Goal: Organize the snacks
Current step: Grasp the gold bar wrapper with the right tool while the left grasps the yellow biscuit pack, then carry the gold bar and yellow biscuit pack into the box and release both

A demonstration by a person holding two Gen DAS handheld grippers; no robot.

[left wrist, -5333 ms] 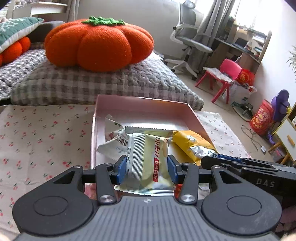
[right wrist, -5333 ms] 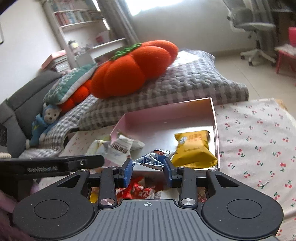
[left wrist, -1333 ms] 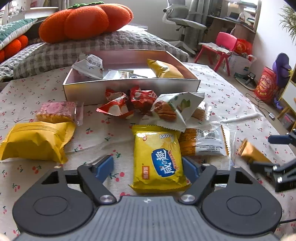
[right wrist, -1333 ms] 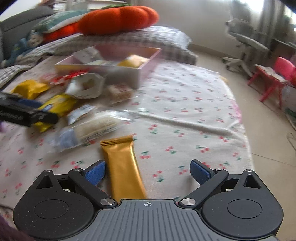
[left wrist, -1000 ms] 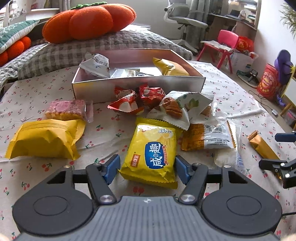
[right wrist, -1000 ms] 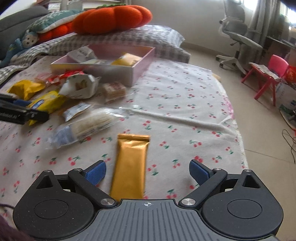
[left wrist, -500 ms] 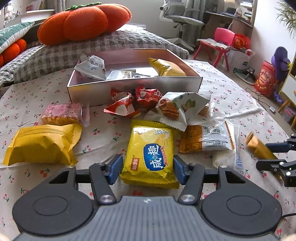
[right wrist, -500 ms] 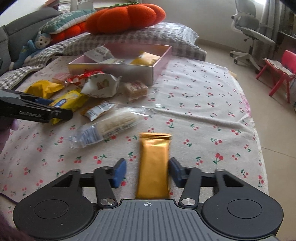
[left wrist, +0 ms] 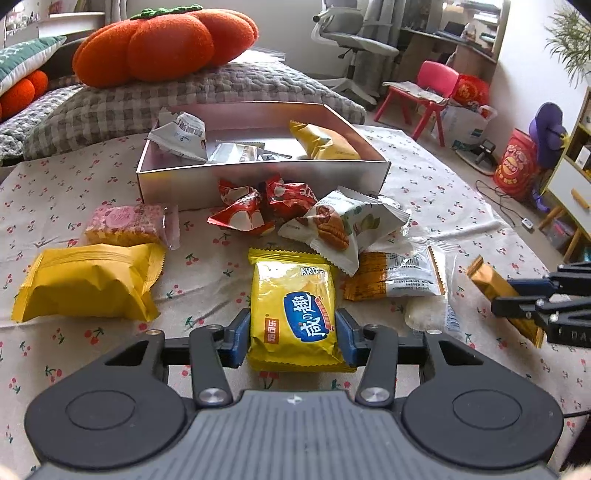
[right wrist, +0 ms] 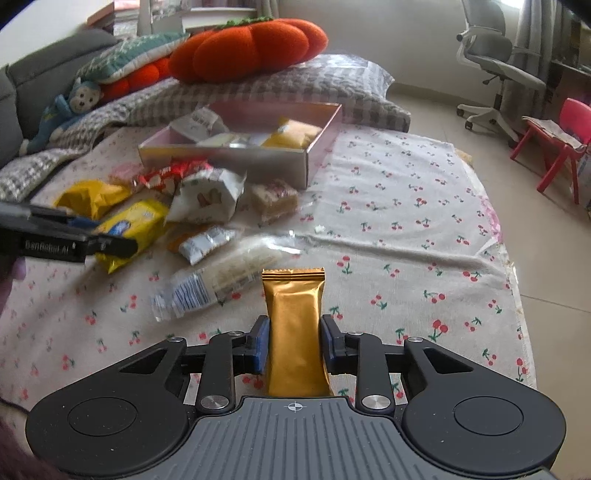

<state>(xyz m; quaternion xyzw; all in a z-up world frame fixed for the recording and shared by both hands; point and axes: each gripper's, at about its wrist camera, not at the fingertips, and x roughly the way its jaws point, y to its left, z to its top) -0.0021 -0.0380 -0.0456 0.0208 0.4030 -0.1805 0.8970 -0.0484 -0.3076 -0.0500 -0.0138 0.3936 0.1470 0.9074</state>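
Right-wrist view: the right gripper [right wrist: 294, 345] has just closed on a gold snack bar [right wrist: 294, 325] — its long axis running straight ahead between the pads. Left gripper [left wrist: 293, 341], likewise just closed, pinches a yellow cracker packet [left wrist: 294, 310]; the pink box [left wrist: 258, 173] lies straight beyond it — farther from the bar.

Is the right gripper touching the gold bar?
Touching. In the right wrist view the right gripper has just closed, and both blue pads press the sides of the gold bar.

Home living room: sofa [right wrist: 22, 85], pumpkin cushion [left wrist: 166, 44], office chair [left wrist: 354, 33], kids' chair [left wrist: 424, 92].
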